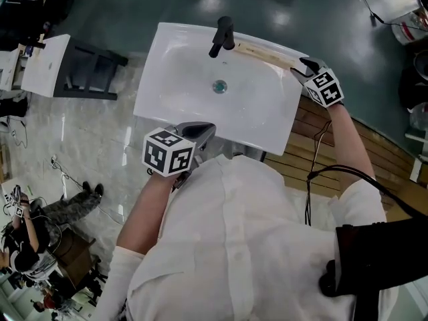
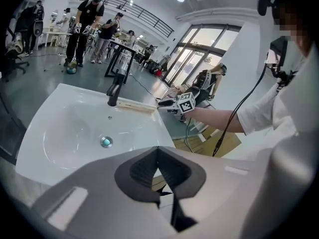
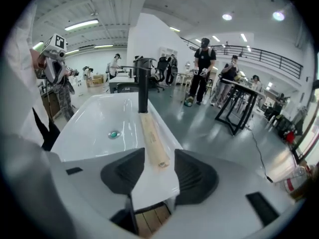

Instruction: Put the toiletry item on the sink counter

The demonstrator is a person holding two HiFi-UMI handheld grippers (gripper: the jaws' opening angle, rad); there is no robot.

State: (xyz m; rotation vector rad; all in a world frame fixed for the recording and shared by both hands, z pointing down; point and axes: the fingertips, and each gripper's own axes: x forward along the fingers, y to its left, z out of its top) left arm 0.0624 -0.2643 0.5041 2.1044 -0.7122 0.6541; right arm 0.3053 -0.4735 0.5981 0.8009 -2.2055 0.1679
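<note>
The toiletry item [image 1: 267, 57] is a long beige tube lying flat on the back rim of the white sink [image 1: 180, 79], to the right of the black faucet [image 1: 223, 35]. My right gripper [image 1: 304, 65] is at the sink's far right corner. In the right gripper view its jaws [image 3: 158, 171] stand open on either side of the tube's [image 3: 153, 141] near end, and the pads do not press on it. My left gripper [image 1: 204, 134] hovers over the sink's near edge, shut and empty [image 2: 158, 151]. The left gripper view shows the tube [image 2: 135, 105] beside the faucet [image 2: 115, 89].
The basin has a drain [image 1: 219, 85] at its middle. A wooden pallet [image 1: 348, 146] lies to the right of the sink, and a white cabinet [image 1: 43, 65] stands to the left. A black cable [image 1: 321, 172] hangs by my right arm. Several people stand by tables in the background.
</note>
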